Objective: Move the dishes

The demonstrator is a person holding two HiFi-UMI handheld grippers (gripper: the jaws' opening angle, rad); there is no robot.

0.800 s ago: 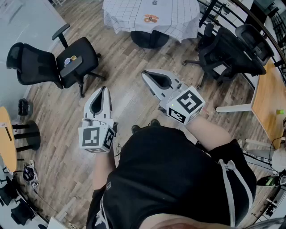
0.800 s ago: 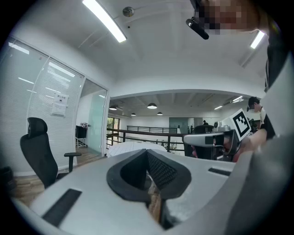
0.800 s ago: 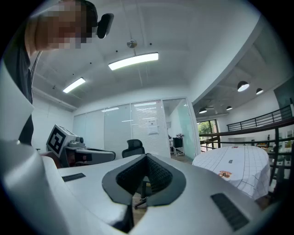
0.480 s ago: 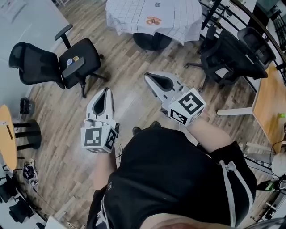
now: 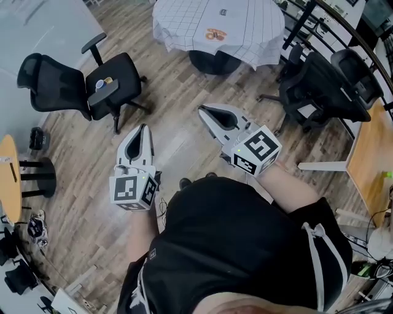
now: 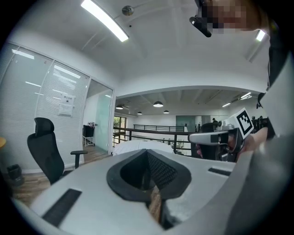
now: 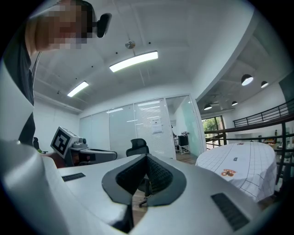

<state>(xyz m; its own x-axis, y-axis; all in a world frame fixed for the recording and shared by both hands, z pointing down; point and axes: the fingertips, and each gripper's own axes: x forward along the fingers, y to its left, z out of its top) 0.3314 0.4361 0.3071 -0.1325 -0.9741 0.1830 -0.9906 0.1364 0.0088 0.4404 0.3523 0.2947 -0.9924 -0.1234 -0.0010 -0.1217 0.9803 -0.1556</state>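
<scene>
Both grippers are held out over the wooden floor, jaws closed together and empty. In the head view my left gripper point(image 5: 143, 127) points ahead toward a black office chair point(image 5: 113, 76), whose seat carries small dishes point(image 5: 102, 83). My right gripper point(image 5: 201, 109) points toward a round table under a white checked cloth point(image 5: 245, 30), where an orange-patterned dish point(image 5: 215, 35) lies. The right gripper view shows that table point(image 7: 248, 160) and dish point(image 7: 226, 173) at right, beyond the right gripper point(image 7: 147, 157). The left gripper point(image 6: 148, 151) sees the table far off.
Dark office chairs point(image 5: 325, 86) stand at the right of the table, with a black railing point(image 5: 307, 18) behind. A wooden desk edge point(image 5: 371, 147) lies far right, a round wooden table point(image 5: 9, 184) and stool point(image 5: 40, 181) far left. Glass partitions point(image 7: 138, 124) line the room.
The table and the chair have slid a little down in the head view, so I have stepped closer to them. Both grippers stay shut and held out as before.
</scene>
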